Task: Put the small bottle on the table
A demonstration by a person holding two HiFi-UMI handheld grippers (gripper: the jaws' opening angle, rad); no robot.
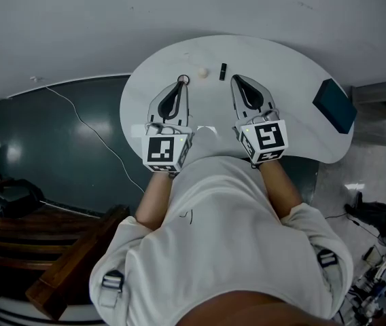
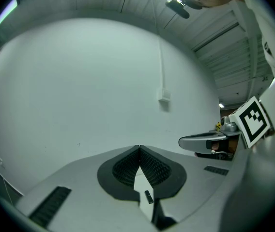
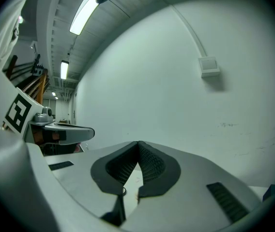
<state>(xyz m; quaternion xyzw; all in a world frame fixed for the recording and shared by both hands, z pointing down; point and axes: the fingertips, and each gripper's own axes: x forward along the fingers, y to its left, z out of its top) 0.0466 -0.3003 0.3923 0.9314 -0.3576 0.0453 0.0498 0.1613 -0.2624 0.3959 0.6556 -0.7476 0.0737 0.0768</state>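
White bench (image 1: 295, 73) carrying one small pale item (image 1: 203, 73), possibly the bottle; my left gripper (image 1: 182, 81) and right gripper (image 1: 235, 79) closed empty, parked just short, likely idle.

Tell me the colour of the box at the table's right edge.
Dark teal box; clearest in head view.

Table (image 1: 302, 60) in upper centre of head view. Left gripper (image 1: 181, 82) and right gripper (image 1: 236, 79) side by side over table's near half, tips toward top of frame. Small pale round item (image 1: 203, 73) and small dark item (image 1: 223, 68) on table between the two tips, pale one to left. Flat box (image 1: 336, 105) on table near right edge, well apart from both. Cable (image 1: 91, 131) on floor left of table. Wooden furniture (image 1: 71, 270) at lower left of frame.
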